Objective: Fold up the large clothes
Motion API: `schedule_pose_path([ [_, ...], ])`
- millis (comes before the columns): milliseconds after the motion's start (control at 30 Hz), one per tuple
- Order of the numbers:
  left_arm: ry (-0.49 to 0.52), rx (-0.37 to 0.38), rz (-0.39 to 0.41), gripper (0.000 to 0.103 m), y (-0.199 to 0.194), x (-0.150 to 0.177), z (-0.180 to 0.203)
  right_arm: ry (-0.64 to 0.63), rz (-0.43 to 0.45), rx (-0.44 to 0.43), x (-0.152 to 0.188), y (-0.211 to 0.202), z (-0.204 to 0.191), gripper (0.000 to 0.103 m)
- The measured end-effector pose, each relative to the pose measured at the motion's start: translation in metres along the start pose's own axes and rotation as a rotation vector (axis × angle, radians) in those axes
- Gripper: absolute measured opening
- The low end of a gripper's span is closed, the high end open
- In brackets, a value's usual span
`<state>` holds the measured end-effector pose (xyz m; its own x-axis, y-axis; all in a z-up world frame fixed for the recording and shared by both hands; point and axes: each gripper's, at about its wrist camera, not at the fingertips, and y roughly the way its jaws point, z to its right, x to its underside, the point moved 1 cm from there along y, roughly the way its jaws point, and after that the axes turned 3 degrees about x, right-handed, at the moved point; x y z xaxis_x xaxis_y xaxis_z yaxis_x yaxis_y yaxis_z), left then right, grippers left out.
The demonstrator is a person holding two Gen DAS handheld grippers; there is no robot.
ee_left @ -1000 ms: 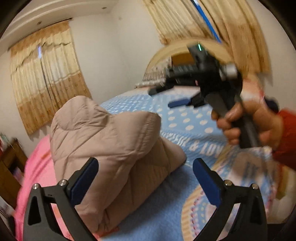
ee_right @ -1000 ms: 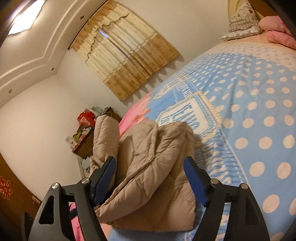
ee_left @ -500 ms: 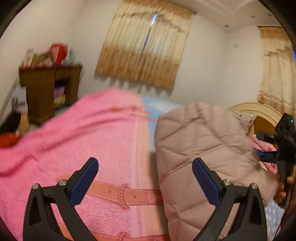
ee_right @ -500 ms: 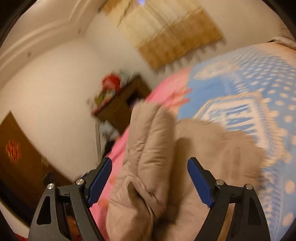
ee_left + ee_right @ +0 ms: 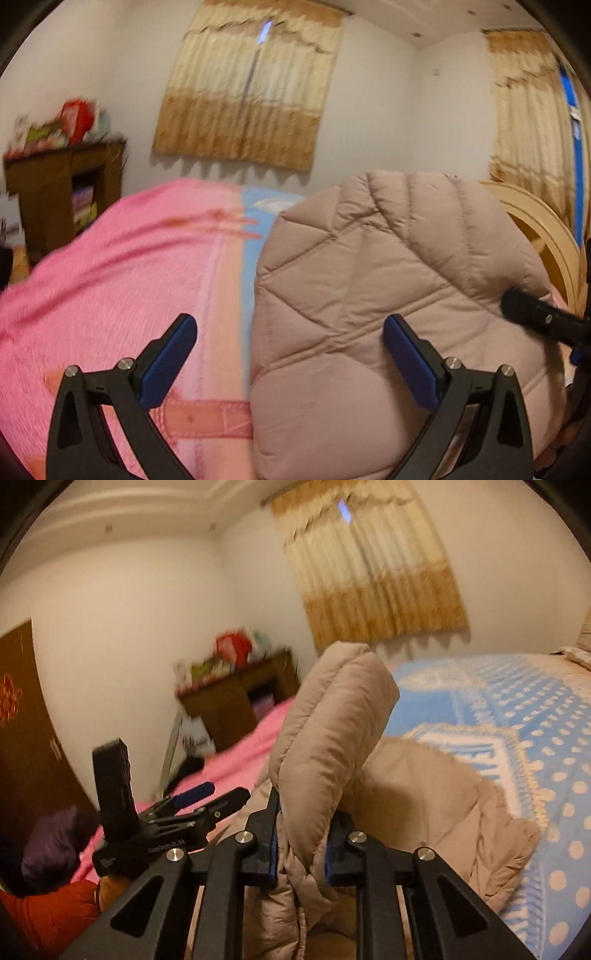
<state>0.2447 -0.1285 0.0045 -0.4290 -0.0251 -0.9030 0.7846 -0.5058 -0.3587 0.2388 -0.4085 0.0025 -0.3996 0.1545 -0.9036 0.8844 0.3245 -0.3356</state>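
Observation:
A beige quilted puffer jacket (image 5: 388, 277) lies bunched on the bed, with a thick fold (image 5: 332, 720) standing upright. My right gripper (image 5: 303, 836) has its jaws closing, and both blue pads press on the base of that fold. One of the right gripper's fingers (image 5: 532, 315) shows at the jacket's right edge in the left wrist view. My left gripper (image 5: 288, 323) is open, with the jacket's left edge between its spread fingers and no pad touching it. In the right wrist view the left gripper (image 5: 225, 792) hovers left of the jacket, held by a hand in a red sleeve (image 5: 44, 915).
The jacket rests where a pink blanket (image 5: 110, 295) meets a blue dotted blanket (image 5: 517, 709). A dark wooden cabinet (image 5: 55, 184) with clutter on top stands past the bed's left edge. A wooden headboard (image 5: 535, 229) is at far right, a brown door (image 5: 22, 738) at far left.
My right gripper went from open around the jacket to shut on its fold, now raised upright. The left gripper swung from facing the headboard to facing the pink side, staying open.

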Motion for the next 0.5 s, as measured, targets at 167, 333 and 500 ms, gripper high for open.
schedule_pose_path([
  [167, 0.048, 0.064, 0.035, 0.102, 0.0, -0.014, 0.035, 0.233, 0.006, -0.005, 0.032, -0.018, 0.066, 0.017],
  [333, 0.152, 0.052, -0.086, 0.103, 0.055, -0.011, 0.064, 0.394, -0.078, -0.028, 0.08, 0.002, 0.108, 0.021],
  [500, 0.226, -0.036, -0.129, 0.103, 0.073, 0.023, 0.065, 0.448, -0.016, -0.037, 0.066, -0.034, 0.124, 0.064],
])
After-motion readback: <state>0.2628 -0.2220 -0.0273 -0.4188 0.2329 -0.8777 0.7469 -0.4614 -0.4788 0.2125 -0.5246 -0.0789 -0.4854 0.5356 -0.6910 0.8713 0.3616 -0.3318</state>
